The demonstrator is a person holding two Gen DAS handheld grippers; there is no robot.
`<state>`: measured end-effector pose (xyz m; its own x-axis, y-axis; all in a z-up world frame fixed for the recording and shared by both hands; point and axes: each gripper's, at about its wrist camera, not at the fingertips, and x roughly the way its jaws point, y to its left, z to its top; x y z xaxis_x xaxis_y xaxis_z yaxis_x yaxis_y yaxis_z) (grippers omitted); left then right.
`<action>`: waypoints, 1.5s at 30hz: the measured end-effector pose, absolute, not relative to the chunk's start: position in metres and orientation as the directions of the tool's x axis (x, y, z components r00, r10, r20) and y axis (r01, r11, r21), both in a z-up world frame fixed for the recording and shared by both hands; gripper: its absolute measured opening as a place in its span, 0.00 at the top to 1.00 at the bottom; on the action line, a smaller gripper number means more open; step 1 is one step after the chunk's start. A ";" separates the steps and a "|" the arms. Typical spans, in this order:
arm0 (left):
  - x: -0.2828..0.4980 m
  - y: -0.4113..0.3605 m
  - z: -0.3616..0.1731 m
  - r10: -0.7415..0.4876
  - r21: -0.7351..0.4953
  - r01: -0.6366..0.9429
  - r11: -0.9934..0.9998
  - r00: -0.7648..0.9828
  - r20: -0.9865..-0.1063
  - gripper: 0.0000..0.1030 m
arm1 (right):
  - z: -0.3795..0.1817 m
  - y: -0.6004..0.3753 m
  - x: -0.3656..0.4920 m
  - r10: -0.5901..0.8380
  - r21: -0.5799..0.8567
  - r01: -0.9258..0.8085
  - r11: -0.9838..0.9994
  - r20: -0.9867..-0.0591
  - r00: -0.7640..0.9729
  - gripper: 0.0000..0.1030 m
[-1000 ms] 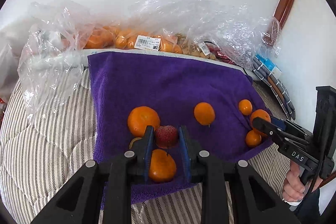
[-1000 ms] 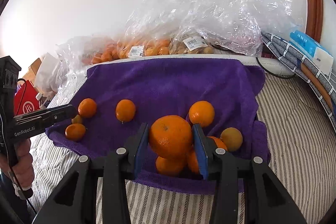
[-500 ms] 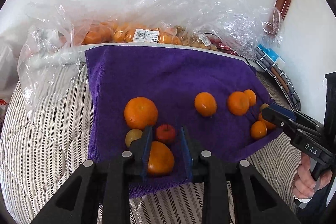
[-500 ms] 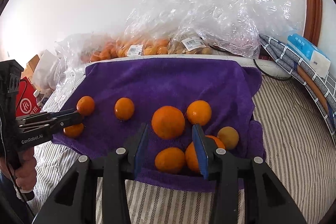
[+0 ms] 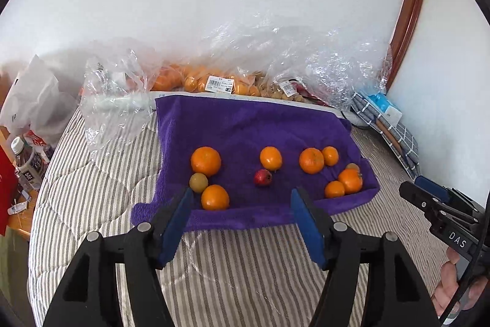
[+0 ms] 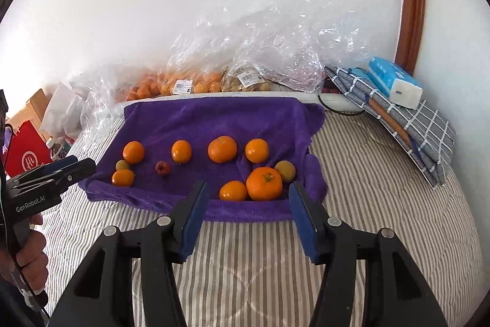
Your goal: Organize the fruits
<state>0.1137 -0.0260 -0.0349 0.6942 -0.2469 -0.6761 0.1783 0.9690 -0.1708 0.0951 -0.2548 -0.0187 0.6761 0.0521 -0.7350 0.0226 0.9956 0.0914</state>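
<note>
A purple towel (image 5: 245, 124) (image 6: 214, 118) lies on a striped bed. Several oranges lie on it, with a small red fruit (image 5: 262, 177) (image 6: 162, 168) and two small yellow-green fruits (image 5: 198, 182) (image 6: 285, 170). A large orange (image 6: 264, 183) sits at the towel's near right edge. My left gripper (image 5: 242, 210) is open and empty, held back over the bed short of the towel's front edge. My right gripper (image 6: 248, 207) is open and empty, just short of the large orange. Each gripper shows in the other's view, the right (image 5: 428, 198), the left (image 6: 61, 170).
Clear plastic bags (image 5: 196, 78) (image 6: 196, 81) of oranges and nuts lie behind the towel by the wall. A checked cushion (image 6: 407, 115) with a blue tissue pack (image 6: 393, 81) lies at the right. A water bottle (image 5: 26, 161) and a red bag (image 6: 26, 157) stand at the left.
My left gripper let go of the red fruit and my right let go of an orange. Both opened wide and drew back from the towel.
</note>
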 end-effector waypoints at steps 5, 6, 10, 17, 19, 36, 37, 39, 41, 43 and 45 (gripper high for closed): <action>0.076 -0.033 -0.015 -0.235 -0.154 0.178 0.972 0.719 -0.654 0.25 | 0.007 -0.259 0.053 0.006 0.071 0.064 0.995 -0.712 0.702 0.24; 0.069 -0.034 -0.011 -0.225 -0.144 0.173 0.974 0.727 -0.649 0.24 | 0.011 -0.260 0.045 0.002 0.071 0.067 0.995 -0.703 0.711 0.22; 0.041 -0.041 0.003 -0.172 -0.097 0.143 0.985 0.760 -0.627 0.12 | 0.026 -0.260 0.021 -0.026 0.050 0.083 0.995 -0.686 0.727 0.11; 0.007 -0.043 0.018 -0.146 -0.083 0.121 0.989 0.778 -0.611 0.06 | 0.043 -0.265 -0.011 -0.029 0.065 0.099 0.993 -0.677 0.735 0.07; -0.001 -0.043 0.020 -0.139 -0.082 0.113 0.990 0.783 -0.607 0.06 | 0.046 -0.266 -0.019 -0.040 0.060 0.108 0.992 -0.672 0.740 0.07; -0.023 -0.045 0.026 -0.131 -0.076 0.106 0.991 0.791 -0.598 0.06 | 0.059 -0.275 -0.043 -0.040 0.083 0.125 0.989 -0.658 0.752 0.07; -0.023 -0.045 0.026 -0.130 -0.074 0.106 0.992 0.791 -0.598 0.06 | 0.058 -0.274 -0.043 -0.039 0.083 0.124 0.989 -0.657 0.753 0.07; -0.023 -0.045 0.025 -0.123 -0.065 0.106 0.992 0.791 -0.599 0.06 | 0.058 -0.274 -0.042 -0.040 0.084 0.126 0.988 -0.658 0.752 0.07; -0.023 -0.044 0.025 -0.124 -0.064 0.108 0.992 0.790 -0.600 0.06 | 0.057 -0.274 -0.043 -0.040 0.084 0.126 0.988 -0.658 0.752 0.07; -0.024 -0.044 0.025 -0.127 -0.067 0.109 0.992 0.789 -0.601 0.06 | 0.057 -0.274 -0.043 -0.039 0.088 0.129 0.988 -0.661 0.749 0.07; -0.024 -0.044 0.026 -0.126 -0.067 0.107 0.992 0.792 -0.597 0.06 | 0.056 -0.275 -0.042 -0.024 0.102 0.124 0.987 -0.666 0.745 0.07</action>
